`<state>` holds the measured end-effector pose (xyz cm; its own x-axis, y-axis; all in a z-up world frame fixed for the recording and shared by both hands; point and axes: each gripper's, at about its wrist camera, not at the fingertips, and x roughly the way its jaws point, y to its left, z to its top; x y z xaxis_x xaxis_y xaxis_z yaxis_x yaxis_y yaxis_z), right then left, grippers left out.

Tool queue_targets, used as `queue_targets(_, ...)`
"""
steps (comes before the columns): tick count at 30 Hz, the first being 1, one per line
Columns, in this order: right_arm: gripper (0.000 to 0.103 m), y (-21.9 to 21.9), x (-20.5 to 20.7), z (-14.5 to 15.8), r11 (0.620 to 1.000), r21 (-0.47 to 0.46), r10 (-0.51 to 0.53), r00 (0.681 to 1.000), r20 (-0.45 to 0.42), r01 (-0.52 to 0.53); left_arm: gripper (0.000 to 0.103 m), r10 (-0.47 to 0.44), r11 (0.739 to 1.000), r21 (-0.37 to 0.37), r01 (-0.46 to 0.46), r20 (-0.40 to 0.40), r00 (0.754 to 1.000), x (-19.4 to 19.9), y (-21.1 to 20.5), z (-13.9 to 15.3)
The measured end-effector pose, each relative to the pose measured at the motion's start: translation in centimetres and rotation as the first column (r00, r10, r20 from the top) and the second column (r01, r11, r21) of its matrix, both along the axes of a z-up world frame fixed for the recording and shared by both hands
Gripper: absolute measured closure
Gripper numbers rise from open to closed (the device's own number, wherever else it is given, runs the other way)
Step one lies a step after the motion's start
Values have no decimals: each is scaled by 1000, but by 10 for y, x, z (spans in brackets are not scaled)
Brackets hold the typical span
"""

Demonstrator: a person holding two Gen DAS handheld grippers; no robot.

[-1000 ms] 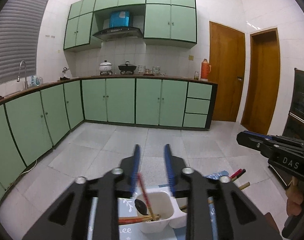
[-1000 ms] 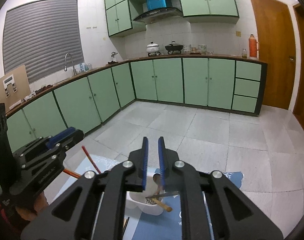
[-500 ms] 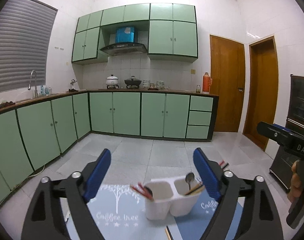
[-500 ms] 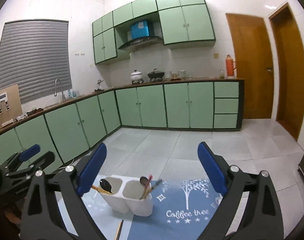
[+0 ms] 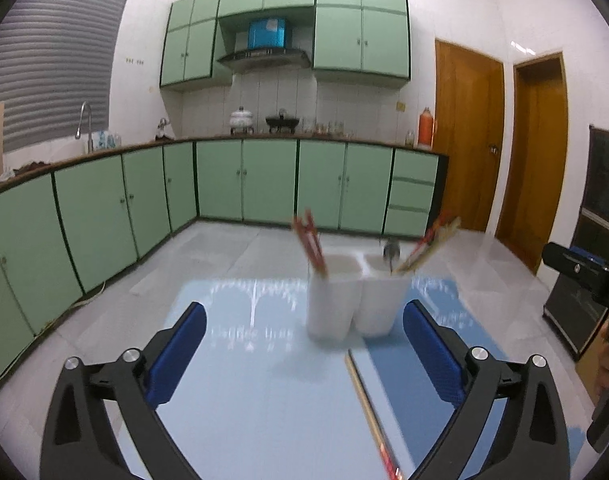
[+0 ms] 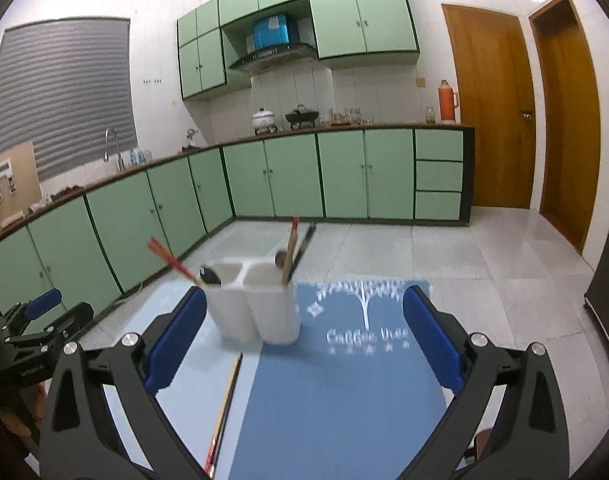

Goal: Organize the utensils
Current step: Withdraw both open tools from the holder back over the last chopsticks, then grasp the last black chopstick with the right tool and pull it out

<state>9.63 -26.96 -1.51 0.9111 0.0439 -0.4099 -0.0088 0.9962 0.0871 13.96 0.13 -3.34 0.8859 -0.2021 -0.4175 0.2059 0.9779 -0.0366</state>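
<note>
Green kitchen cabinets [image 6: 288, 176] are backing a white utensil holder [image 6: 256, 304] standing on blue mats [image 6: 344, 392]; both grippers' jaws are opening wide, holding nothing: left gripper [image 5: 304, 356], right gripper [image 6: 304, 340].

A white two-compartment holder [image 6: 256, 312] stands upright on the mats with chopsticks [image 6: 172, 262] leaning inside.

The loose chopsticks [image 6: 224, 408] run off the bottom edge; the holder [image 5: 354, 296] is motion-blurred.

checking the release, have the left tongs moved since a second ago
Yes. The left tongs have backed away from the white holder on the mat: earlier they were right over it, now it stands clear ahead of them, jaws opening, nothing between.
</note>
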Motion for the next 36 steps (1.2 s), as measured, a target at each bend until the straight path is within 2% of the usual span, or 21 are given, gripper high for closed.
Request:
queue_targets(10, 7, 24, -21, -60, 1000, 15, 17, 997, -75, -16, 6, 7, 998, 55, -2, -106, 994, -27, 5, -63)
queue_targets(15, 7, 29, -28, -84, 999, 29, 23, 991, -130, -19, 6, 20, 998, 64, -11, -148, 989, -35, 9, -85)
queue_targets(22, 8, 47, -40, -117, 998, 2, 57, 979, -198, -57, 6, 39, 996, 89, -22, -195, 980, -42, 15, -108)
queue_targets(24, 11, 53, -44, -124, 997, -6, 72, 974, -213, -75, 6, 45, 995, 101, -25, -205, 978, -44, 17, -113)
queue_targets(26, 21, 60, -47, -131, 995, -23, 92, 967, -237, -101, 6, 49, 994, 105, -28, -211, 976, -46, 19, -116)
queue_targets(36, 43, 90, -59, -157, 980, -41, 169, 930, -328, -193, 6, 69, 994, 101, -47, -224, 972, -49, 28, -118)
